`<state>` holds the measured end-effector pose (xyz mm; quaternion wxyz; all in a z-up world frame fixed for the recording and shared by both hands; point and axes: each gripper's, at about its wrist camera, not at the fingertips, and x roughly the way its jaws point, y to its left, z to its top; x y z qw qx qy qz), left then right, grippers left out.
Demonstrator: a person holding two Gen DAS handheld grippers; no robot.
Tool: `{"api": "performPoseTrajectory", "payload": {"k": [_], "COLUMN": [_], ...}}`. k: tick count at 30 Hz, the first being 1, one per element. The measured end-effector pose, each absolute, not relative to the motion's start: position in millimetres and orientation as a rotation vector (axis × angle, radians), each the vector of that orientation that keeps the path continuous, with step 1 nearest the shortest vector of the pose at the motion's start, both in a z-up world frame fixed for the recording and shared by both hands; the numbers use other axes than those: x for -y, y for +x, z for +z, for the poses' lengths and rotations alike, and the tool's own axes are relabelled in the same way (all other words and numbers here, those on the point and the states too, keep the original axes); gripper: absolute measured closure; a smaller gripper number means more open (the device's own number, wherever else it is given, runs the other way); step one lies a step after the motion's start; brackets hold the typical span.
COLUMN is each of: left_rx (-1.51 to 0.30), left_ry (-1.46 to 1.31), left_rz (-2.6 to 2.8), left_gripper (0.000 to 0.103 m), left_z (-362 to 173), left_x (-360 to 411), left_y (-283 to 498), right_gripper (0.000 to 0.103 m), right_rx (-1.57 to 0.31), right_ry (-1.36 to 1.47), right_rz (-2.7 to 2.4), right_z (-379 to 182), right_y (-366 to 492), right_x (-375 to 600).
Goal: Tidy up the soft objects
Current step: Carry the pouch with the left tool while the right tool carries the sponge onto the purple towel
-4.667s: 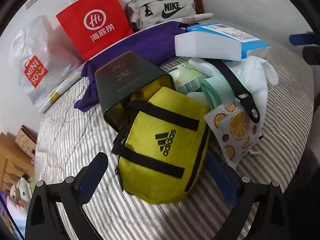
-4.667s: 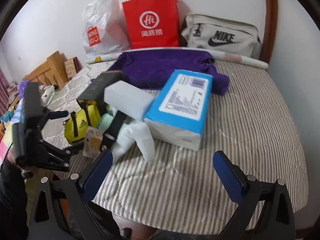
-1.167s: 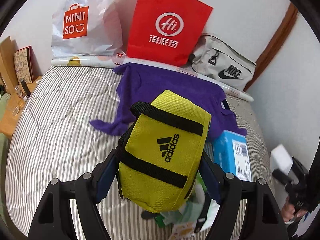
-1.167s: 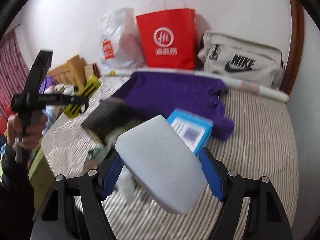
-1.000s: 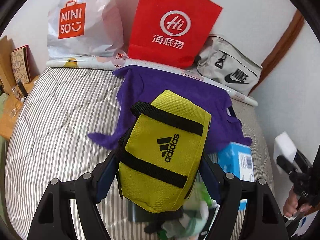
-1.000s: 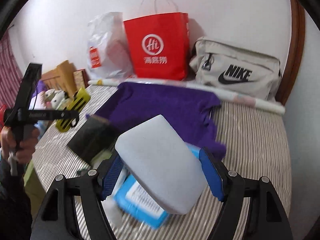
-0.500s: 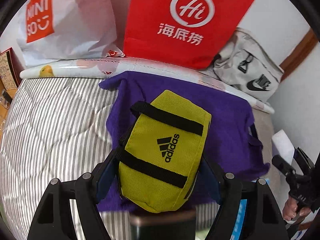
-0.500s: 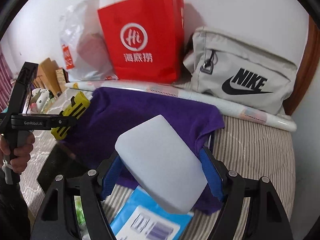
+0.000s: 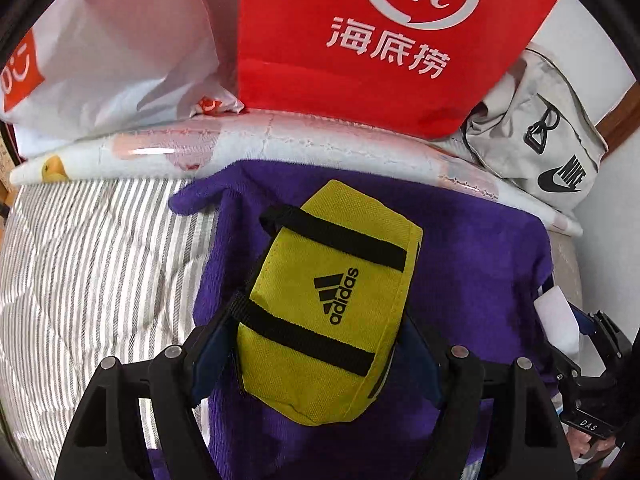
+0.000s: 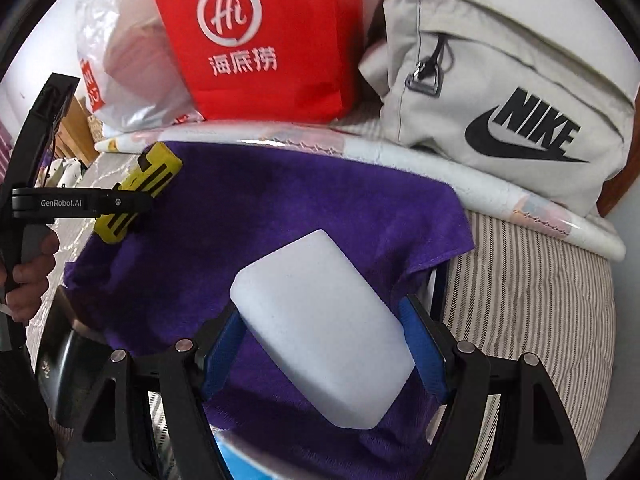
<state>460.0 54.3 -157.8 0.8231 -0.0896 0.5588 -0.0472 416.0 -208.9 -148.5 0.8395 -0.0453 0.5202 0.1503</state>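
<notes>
left gripper (image 9: 316,360): clamped on yellow pouch (image 9: 328,300), held over purple towel (image 9: 480,280) | right gripper (image 10: 324,354): clamped on white sponge (image 10: 324,340), over same towel, near its right edge | towel: flat at bed (image 9: 80,260) head edge | behind: red bag (image 9: 380,40), grey bag (image 10: 500,80)

Left hand-held gripper (image 9: 316,360) clamps yellow pouch (image 9: 324,300) above purple towel (image 9: 472,272).
</notes>
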Motion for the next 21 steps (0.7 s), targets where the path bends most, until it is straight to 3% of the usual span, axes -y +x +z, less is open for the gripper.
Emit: {"api": "performPoseTrajectory", "payload": {"k": [7, 11, 15, 21], "left_rx": [-1.199, -1.209, -1.196, -1.178], "left_ry": [-0.164, -0.171, -0.179, -0.186], "left_rz": [-0.101, -0.122, -0.125, -0.108], "left_gripper": [0.026, 0.015, 0.014, 0.014], "left_z": [-159.6, -160.9, -155.3, -141.8], "left_x": [-49.6, -45.1, -46.6, -48.7], "left_y": [465.0, 468.4, 465.3, 455.4], "right_gripper": [0.025, 0.02, 0.012, 0.012], "right_rx": [-1.117, -1.138, -1.115, -1.089], "right_ry": [-0.087, -0.083, -0.1, -0.087], "right_rz": [0.33, 0.343, 0.334, 0.33], "right_z": [-156.5, -159.4, -154.5, -138.2], "right_y": [422.8, 425.4, 422.8, 416.9], "right_x": [203.8, 201.9, 202.8, 207.7]}}
